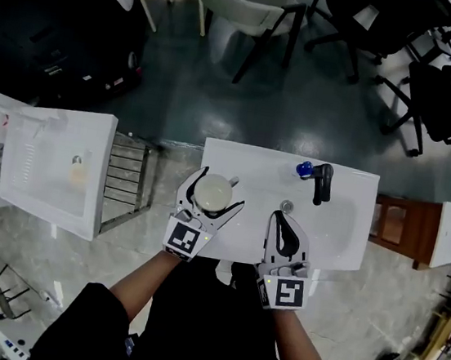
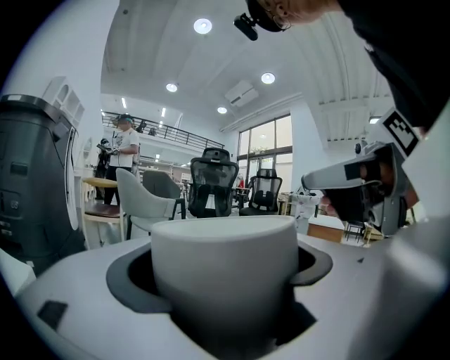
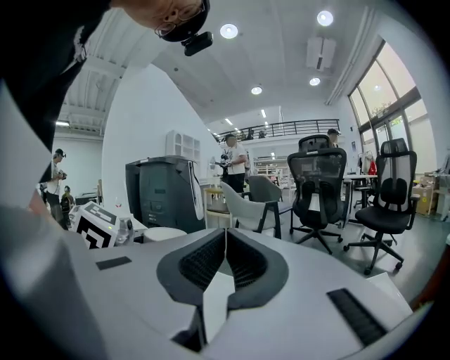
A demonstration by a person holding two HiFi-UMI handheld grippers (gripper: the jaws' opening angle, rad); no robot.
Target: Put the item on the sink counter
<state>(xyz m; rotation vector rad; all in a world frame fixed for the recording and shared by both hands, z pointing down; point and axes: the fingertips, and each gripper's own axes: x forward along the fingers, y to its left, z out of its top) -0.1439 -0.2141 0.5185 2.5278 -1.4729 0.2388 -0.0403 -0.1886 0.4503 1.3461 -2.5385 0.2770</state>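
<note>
Head view: the left gripper [image 1: 219, 189] is clamped on a white cup [image 1: 214, 192] over the table's [image 1: 350, 185] left part, well left of the faucet [image 1: 322, 180]. The right gripper [image 1: 280, 218] hangs just in front of the faucet. Left gripper view: the upright cup fills the jaws. Right gripper view: the jaws are together with nothing between them.

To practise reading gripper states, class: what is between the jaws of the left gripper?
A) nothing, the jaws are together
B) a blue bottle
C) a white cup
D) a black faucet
C: the left gripper has its jaws closed around a white cup, which fills the space between them in the left gripper view.
</note>
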